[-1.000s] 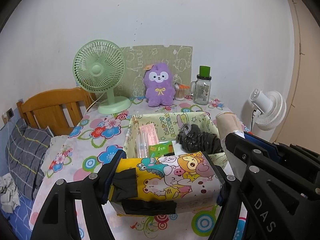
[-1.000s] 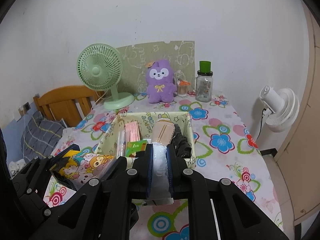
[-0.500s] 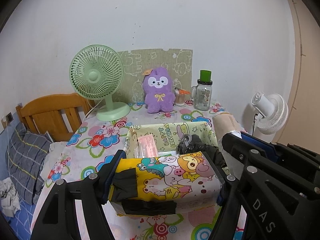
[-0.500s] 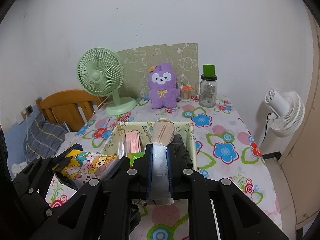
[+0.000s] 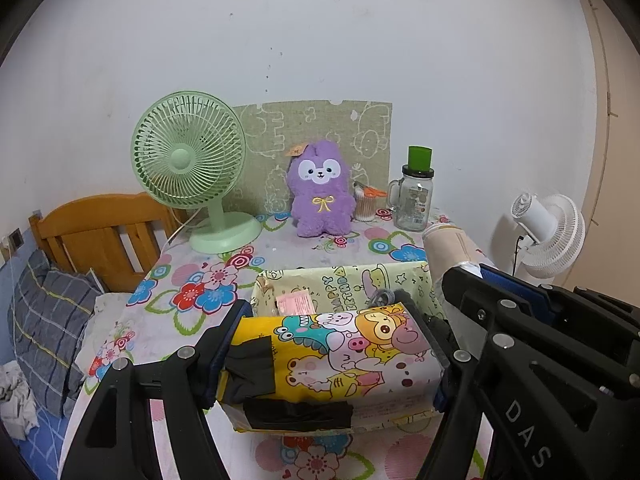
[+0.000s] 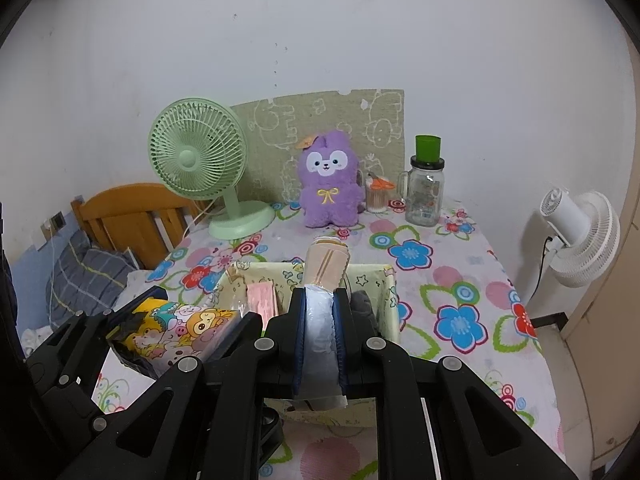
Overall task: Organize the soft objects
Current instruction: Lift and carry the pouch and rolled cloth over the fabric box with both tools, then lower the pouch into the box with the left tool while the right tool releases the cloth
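My left gripper is shut on a yellow cartoon-print tissue pack, held above the near end of the yellow fabric box. The pack also shows in the right wrist view. My right gripper is shut on a beige roll in a clear plastic bag, held over the box. The roll also shows in the left wrist view. The box holds a pink packet and a dark bundle. A purple plush sits at the table's back.
A green desk fan, a cotton-swab jar and a glass jar with green lid stand at the back of the flowered tablecloth. A wooden headboard and a pillow are left. A white fan stands right.
Both grippers have risen and drawn back with their loads. The box now sits lower in both views and more of the wall shows.
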